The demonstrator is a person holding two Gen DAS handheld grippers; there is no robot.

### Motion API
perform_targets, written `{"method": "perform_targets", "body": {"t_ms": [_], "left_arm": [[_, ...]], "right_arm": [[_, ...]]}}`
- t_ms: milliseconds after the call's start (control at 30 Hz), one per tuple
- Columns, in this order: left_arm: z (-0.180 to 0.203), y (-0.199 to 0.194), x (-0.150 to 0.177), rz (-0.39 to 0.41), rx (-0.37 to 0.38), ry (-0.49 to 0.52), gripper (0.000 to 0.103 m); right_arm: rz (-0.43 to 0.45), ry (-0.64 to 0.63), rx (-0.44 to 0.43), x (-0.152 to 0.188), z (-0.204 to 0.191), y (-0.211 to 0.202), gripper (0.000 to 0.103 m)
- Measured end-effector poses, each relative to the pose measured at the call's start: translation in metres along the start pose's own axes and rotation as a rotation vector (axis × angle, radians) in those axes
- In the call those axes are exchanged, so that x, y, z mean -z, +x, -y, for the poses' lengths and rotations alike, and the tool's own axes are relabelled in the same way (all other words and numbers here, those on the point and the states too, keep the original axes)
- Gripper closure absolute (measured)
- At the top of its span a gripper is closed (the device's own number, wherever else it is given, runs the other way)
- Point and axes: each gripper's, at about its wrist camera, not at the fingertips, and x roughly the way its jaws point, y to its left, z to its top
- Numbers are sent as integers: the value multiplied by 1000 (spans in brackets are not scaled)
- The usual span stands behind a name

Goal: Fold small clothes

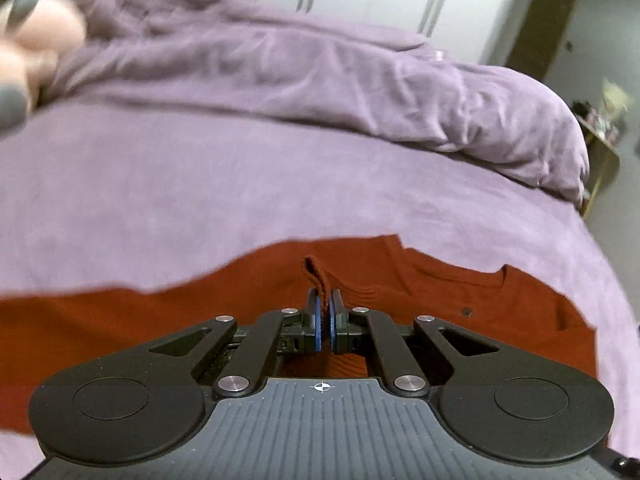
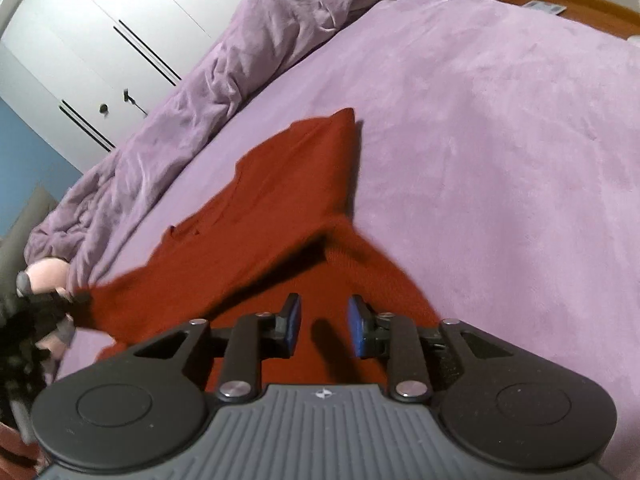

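Note:
A rust-red knit garment [image 1: 440, 292] lies spread on the purple bed sheet [image 1: 200, 184]. In the left wrist view my left gripper [image 1: 325, 300] is shut on a raised fold of its fabric, which sticks up between the blue pads. The right wrist view shows the same garment [image 2: 280, 184], with one corner pulled taut to the left edge, where the left gripper [image 2: 74, 300] holds it. My right gripper [image 2: 324, 312] hovers over the near part of the garment. Its blue pads [image 2: 294, 320] stand apart with nothing pinched between them.
A crumpled purple duvet [image 1: 360, 80] runs along the far side of the bed in front of white wardrobe doors [image 2: 100, 40]. A pink soft object [image 1: 44, 40] lies by the duvet's end. A small side table [image 1: 604, 152] stands beyond the bed's right edge.

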Motion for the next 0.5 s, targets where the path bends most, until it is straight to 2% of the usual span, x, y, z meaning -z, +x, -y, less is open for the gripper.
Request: {"method": "perform_targets", "body": {"t_ms": [133,167,200,367,400,433,500], "left_arm": [[-11,7,10,-22,5,-9,98],[-11,10,12,-28,6,-5,98],[-11,12,13,-32,8,-3,98],[-5,17,13,-28,14,19,98],[-3,18,12,-24,11,30,98],[-2,19,12,-21,6,38,98],[2,21,12,-17,6,51,98]], "right_arm": [[31,-24,-98,-17,-11,-3,76],[46,-43,-88,-23,-15,-3,68],[63,-66,-66,-28,-19,-1,59],[99,-142,21,-60,-40,18,54],[98,-179,73,-65,-46,26,49],[94,-214,140,-70,-50,38,49],[74,-247,218,-76,-52,61,49]]}}
